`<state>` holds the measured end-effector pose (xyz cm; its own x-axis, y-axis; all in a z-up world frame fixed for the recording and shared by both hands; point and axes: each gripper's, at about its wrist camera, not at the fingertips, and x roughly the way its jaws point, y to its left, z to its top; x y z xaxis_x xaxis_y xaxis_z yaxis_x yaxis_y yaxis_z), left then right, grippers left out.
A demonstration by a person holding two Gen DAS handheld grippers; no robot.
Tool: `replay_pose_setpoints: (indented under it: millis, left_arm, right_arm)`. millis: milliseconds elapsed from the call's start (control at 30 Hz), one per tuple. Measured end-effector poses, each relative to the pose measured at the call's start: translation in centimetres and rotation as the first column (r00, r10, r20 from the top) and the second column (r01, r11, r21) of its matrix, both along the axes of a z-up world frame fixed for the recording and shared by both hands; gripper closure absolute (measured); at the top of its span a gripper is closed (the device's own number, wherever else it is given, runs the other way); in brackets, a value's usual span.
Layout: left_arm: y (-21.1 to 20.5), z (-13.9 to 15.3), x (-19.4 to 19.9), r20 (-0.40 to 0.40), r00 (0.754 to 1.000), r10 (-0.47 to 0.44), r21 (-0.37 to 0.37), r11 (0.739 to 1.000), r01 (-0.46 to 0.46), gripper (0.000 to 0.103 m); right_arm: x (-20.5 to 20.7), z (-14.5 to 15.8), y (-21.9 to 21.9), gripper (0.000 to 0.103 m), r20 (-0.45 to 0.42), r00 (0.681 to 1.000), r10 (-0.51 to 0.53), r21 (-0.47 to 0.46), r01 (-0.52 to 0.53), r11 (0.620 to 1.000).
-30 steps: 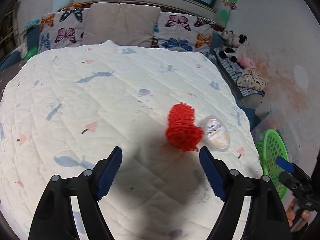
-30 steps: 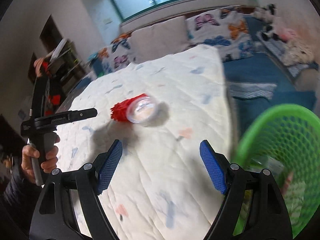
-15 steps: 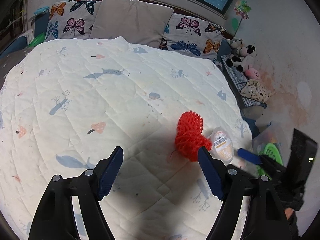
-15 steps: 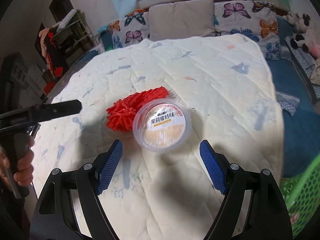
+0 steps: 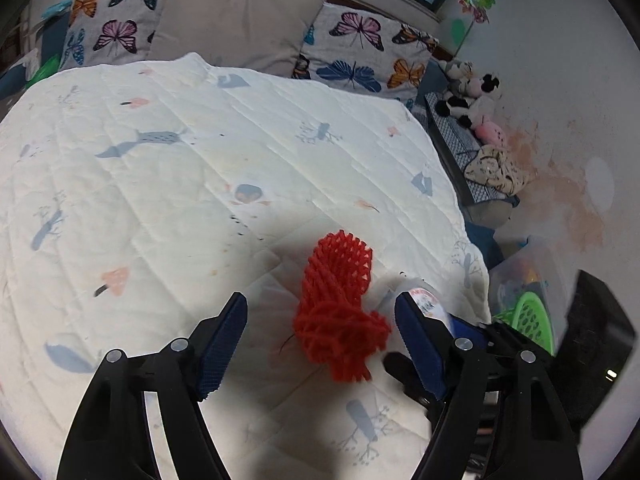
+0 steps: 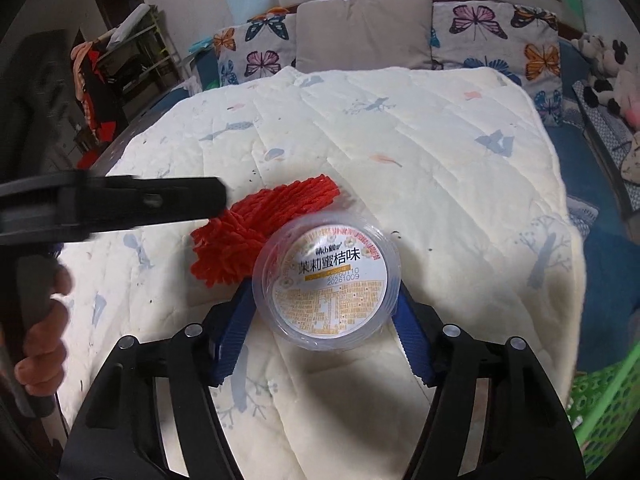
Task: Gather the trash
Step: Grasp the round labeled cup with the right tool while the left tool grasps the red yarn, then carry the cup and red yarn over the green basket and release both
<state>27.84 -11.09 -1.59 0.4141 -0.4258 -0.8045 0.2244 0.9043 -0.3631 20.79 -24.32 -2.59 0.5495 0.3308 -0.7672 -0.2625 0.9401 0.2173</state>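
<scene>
A red foam fruit net lies crumpled on the white quilt near the bed's right edge. My left gripper is open, its blue pads on either side of the net without touching it. A clear plastic cup with a printed orange and white lid lies beside the net. My right gripper is open, with its pads close against both sides of the cup. In the left wrist view only a bit of the cup shows behind the right pad.
A green mesh basket stands on the floor right of the bed, and shows at the lower right of the right wrist view. Butterfly pillows line the headboard. Soft toys sit by the right wall.
Both grippers have moved forward and down. The left one now straddles the red net. The right one turned from the basket to the cup and now brackets it.
</scene>
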Motion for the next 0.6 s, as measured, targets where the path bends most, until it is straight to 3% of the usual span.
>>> replay_pose_setpoints:
  millis: [200, 300, 367, 600]
  left_arm:
    - [-0.9, -1.8, 0.7, -0.034, 0.999, -0.001, -0.017, 1.0, 0.0, 0.04]
    - [-1.5, -2.3, 0.4, -0.035, 0.999, -0.01, -0.008, 1.0, 0.01, 0.048]
    - [-2.0, -2.4, 0.1, -0.033, 0.999, -0.02, -0.001, 1.0, 0.02, 0.06]
    - [-4.1, -1.6, -1.4, 0.016, 0.997, -0.08, 0.009, 0.997, 0.08, 0.079]
  right_arm:
    - [-3.0, 1.4, -3.1, 0.037, 0.011, 0.999, -0.052, 0.055, 0.052, 0.997]
    - [-5.1, 2.4, -5.0, 0.037, 0.034, 0.996, -0.082, 0.067, 0.079, 0.995]
    - [-6.5, 2.8, -6.1, 0.037, 0.044, 0.994, -0.105, 0.066, 0.102, 0.993]
    - [-12.1, 3.3, -12.0, 0.037, 0.051, 0.963, -0.263, 0.033, 0.262, 0.965]
